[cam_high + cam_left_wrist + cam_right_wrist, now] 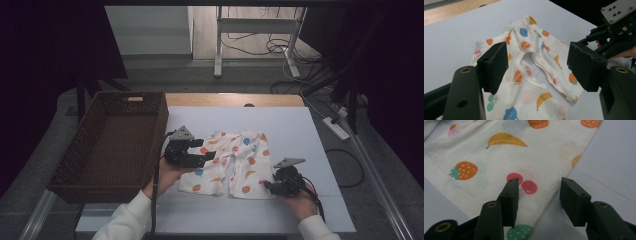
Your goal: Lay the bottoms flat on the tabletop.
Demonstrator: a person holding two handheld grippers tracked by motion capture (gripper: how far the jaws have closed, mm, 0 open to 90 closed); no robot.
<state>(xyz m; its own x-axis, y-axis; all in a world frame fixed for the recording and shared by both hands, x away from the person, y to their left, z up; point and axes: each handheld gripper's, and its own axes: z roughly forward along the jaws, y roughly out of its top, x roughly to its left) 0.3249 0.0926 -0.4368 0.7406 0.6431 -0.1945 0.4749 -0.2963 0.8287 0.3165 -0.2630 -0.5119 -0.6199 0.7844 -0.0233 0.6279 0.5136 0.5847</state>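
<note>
The fruit-print shorts [232, 162] lie flat on the white worktop [295, 135], right of the brown basket [112, 145]. The left gripper [202, 159] hovers at their left edge, jaws spread. The right gripper [269, 187] has its jaws spread across their near right hem, pinching nothing.

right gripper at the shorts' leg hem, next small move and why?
Probably ease the right gripper forward and close on the edge of the fruit-print shorts. Its jaws stand open astride the leg's side edge, one over cloth, one over bare table, nothing pinched yet. Left gripper hovers open above.
</note>
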